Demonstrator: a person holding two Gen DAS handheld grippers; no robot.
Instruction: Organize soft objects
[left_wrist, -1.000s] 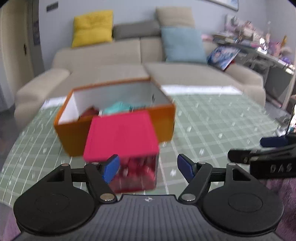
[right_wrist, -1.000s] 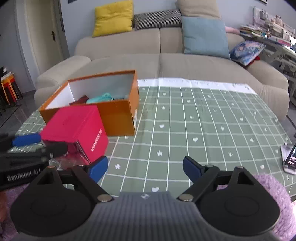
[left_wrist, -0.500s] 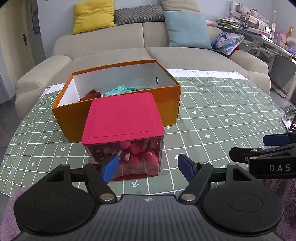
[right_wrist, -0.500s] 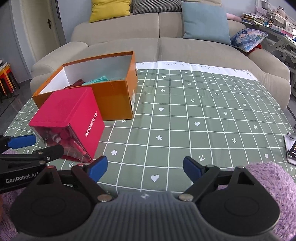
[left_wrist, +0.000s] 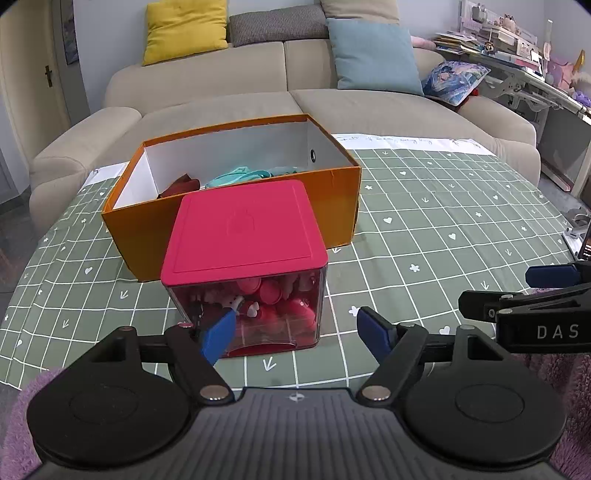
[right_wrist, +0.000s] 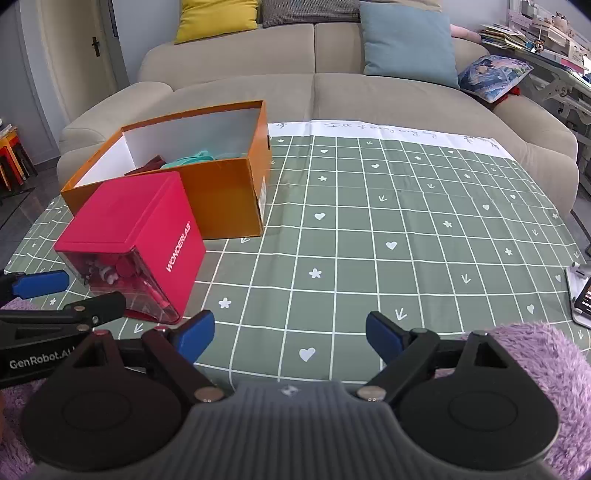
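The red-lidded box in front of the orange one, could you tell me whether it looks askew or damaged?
Nothing stands out: the red-lidded box sits flat on the tablecloth, lid closed, against the orange box; no visible damage or spills.

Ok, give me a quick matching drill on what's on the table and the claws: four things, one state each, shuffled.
1. orange cardboard shoebox
2. clear plastic cube with red lid
3. left claw
4. teal soft item

a. lid closed
b. lying in the shoebox
c. open top, no lid
d. open, holding nothing

Pairs: 1-c, 2-a, 3-d, 4-b
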